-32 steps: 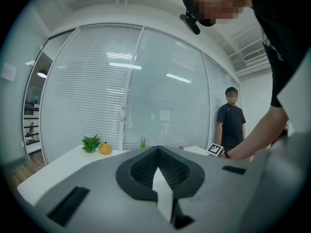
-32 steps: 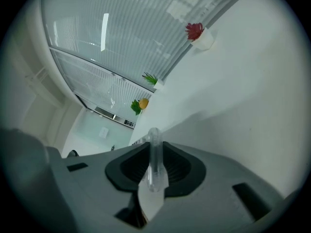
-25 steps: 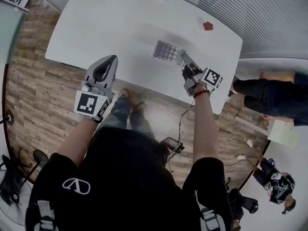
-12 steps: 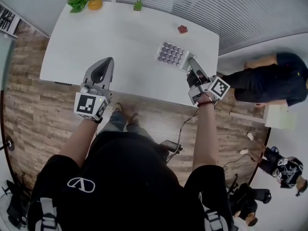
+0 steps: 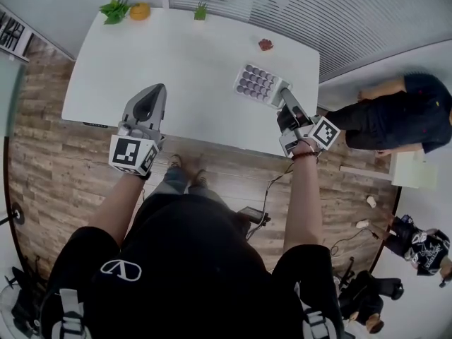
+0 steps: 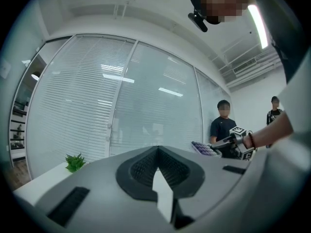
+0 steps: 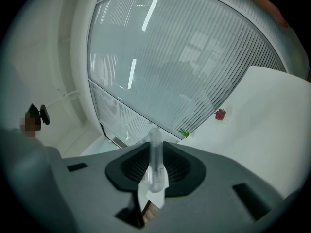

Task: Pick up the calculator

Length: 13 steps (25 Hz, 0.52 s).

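Beside slatted blinds [image 5: 296,6], white table [image 5: 176,62] on wood floor [image 5: 42,147], calculator [image 5: 258,85] above.

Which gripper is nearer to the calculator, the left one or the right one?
Right. The right gripper is shut on the near edge of the calculator. The left gripper is well apart to its left, over the near edge of the table, holding nothing.

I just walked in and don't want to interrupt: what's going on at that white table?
A person stands at the white table with a gripper in each hand. The right gripper is clamped on one edge of the white calculator with purple round keys, holding it out roughly level and, judging by the left gripper view, clear of the tabletop. The left gripper is shut and empty, over the table's near edge. A small red object lies untouched near the far edge.
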Tool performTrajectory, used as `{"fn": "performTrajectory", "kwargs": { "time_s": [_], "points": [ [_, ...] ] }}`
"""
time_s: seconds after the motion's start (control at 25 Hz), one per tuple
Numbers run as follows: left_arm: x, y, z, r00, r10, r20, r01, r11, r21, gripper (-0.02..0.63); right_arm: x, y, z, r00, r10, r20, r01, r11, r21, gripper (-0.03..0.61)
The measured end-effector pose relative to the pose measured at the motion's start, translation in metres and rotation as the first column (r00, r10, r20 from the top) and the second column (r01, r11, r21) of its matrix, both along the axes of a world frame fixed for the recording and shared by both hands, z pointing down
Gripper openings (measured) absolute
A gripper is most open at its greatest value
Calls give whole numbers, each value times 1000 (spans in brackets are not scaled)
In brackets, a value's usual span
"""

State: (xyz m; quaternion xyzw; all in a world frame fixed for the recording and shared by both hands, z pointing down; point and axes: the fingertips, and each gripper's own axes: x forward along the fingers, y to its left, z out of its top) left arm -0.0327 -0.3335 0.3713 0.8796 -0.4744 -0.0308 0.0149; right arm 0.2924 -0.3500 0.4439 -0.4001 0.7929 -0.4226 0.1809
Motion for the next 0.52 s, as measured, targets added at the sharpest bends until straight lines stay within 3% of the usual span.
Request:
{"fn": "performTrajectory", "kwargs": {
  "time_s": [0.36,0.52],
  "points": [
    [3,0,-5,1000,5,-3,-5,1000,23,5,8,0,-7,1000,10,-14,-9,1000,18,87],
    [4,0,-7,1000,5,1,-5,1000,23,5,9,-1,-10,1000,21,22,-22,1000,16,87]
  ]
}}
